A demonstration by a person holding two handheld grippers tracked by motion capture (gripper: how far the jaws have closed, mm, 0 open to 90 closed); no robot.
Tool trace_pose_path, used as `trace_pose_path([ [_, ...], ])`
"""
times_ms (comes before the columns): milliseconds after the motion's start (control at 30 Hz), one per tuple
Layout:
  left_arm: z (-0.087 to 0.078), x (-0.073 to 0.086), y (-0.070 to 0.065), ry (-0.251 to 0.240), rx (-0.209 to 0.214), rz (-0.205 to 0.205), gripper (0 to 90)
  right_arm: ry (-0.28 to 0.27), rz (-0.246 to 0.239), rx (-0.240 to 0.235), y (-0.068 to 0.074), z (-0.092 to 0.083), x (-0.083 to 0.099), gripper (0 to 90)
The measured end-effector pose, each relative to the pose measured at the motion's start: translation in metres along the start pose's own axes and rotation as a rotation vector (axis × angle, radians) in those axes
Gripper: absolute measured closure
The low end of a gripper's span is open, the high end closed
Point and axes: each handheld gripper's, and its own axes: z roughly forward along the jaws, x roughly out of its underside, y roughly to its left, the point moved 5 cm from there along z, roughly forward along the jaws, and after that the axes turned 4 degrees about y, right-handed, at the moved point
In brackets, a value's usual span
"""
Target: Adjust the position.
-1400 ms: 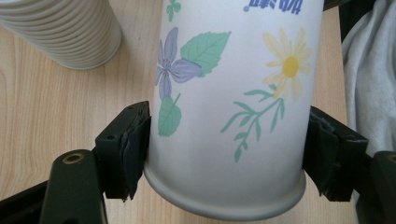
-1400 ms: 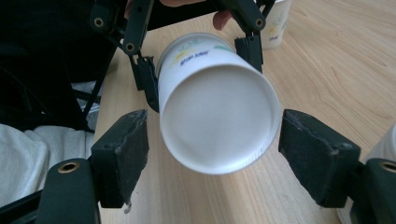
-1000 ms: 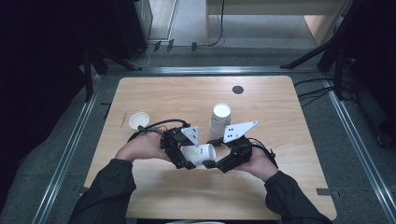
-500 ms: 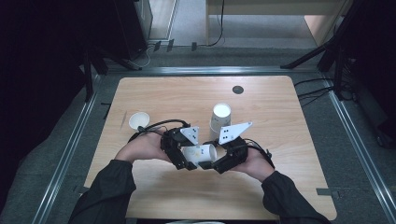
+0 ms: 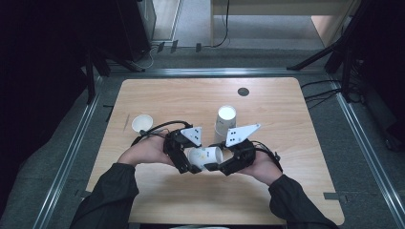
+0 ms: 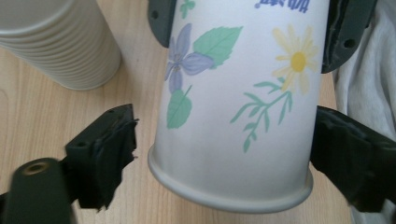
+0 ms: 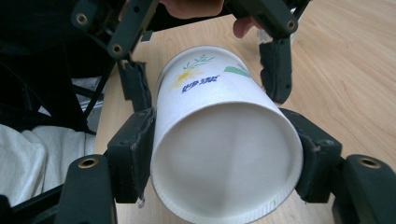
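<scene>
The work in hand looks like passing a paper cup (image 5: 205,155) from one gripper to the other, and the handover seems almost done. The cup, printed with flowers and leaves, lies on its side just above the table (image 5: 286,191), near the person's edge, between the two grippers that meet tip to tip. The right gripper (image 5: 224,162) has just been closing its jaws, and in the right gripper view both pads press against the sides of the cup at its nearer end, so it grips the cup. The left gripper (image 5: 187,160) has just been opening its jaws: in the left gripper view the cup's rolled rim sits between them, but one jaw stands clearly apart from the wall, so this gripper is open and no longer clamps the cup. What seems left is for the left gripper to draw back off the rim and for the right one to carry the cup to its place. A stack of cups (image 5: 224,119) stands upside down just behind the grippers, and a single cup (image 5: 142,123) stands apart at the left; which of them, if either, is the goal I cannot tell.
</scene>
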Motion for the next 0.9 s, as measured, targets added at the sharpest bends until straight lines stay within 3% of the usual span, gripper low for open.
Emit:
trace_pose_path([
  [67,-0.002,0.0,0.002,-0.022,0.0,-0.019,1.8,-0.016,-0.004,0.012,-0.002,-0.004,-0.001,33.3],
  [133,-0.003,0.002,0.003,-0.04,0.012,-0.047,1.8,-0.029,0.003,0.014,-0.003,-0.008,-0.002,33.3],
  [333,-0.009,0.005,0.005,-0.127,0.002,-0.068,1.8,-0.058,0.007,0.023,-0.004,-0.018,-0.003,33.3],
  [567,-0.009,0.008,0.002,-0.19,-0.001,-0.1,1.8,-0.093,0.019,0.022,-0.004,-0.028,-0.004,33.3],
  [667,-0.009,0.011,0.002,-0.209,-0.046,-0.12,1.8,-0.115,0.025,0.019,-0.004,-0.032,-0.005,33.3],
  [700,-0.01,0.015,0.0,-0.231,-0.042,-0.149,1.8,-0.119,0.028,0.014,-0.004,-0.033,-0.005,33.3],
  [900,-0.012,0.019,-0.005,-0.277,-0.019,-0.179,1.8,-0.117,0.024,0.003,-0.002,-0.033,-0.005,33.3],
])
